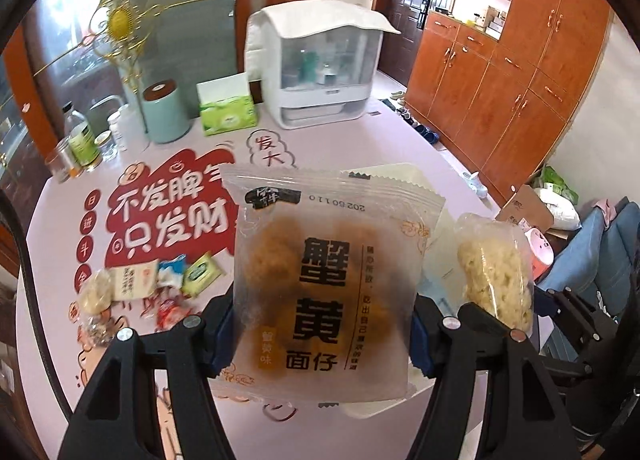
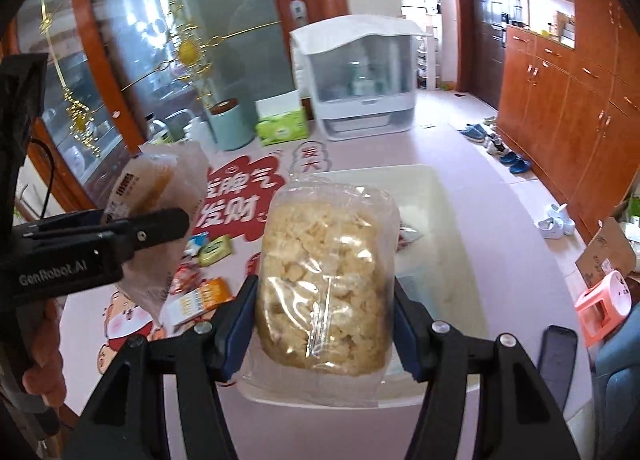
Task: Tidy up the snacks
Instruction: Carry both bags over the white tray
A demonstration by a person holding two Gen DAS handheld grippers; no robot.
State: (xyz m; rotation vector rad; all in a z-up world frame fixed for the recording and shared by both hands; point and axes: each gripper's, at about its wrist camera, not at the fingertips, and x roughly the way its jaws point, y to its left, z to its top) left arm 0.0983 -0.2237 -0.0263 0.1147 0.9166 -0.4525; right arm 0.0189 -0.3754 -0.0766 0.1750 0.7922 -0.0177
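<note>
Both claws are carrying snacks above the table. Left gripper [image 1: 322, 296] is clamped across the sides of a frosted packet [image 1: 328, 280] printed with large black characters, its long axis running straight out along the fingers, away from the camera. Right gripper [image 2: 324, 316] is closed on a clear bag of pale crunchy pieces [image 2: 326, 284], also standing lengthwise between the blue pads. The relation that matters is where the white tray [image 2: 452, 219] lies from each load. In the right wrist view the tray sits directly under and just beyond the clear bag, with one small wrapper [image 2: 408, 238] already lying in it, so the right hand looks the nearer and needs only to come down before letting go. In the left wrist view only a strip of the tray [image 1: 396, 175] shows behind the frosted packet, which suggests that hand is also close over it, slightly to the left of the other. More loose snacks [image 1: 152, 284] wait in a small heap on the pink tablecloth [image 1: 420, 139], left of the tray, near the red printed design.
</note>
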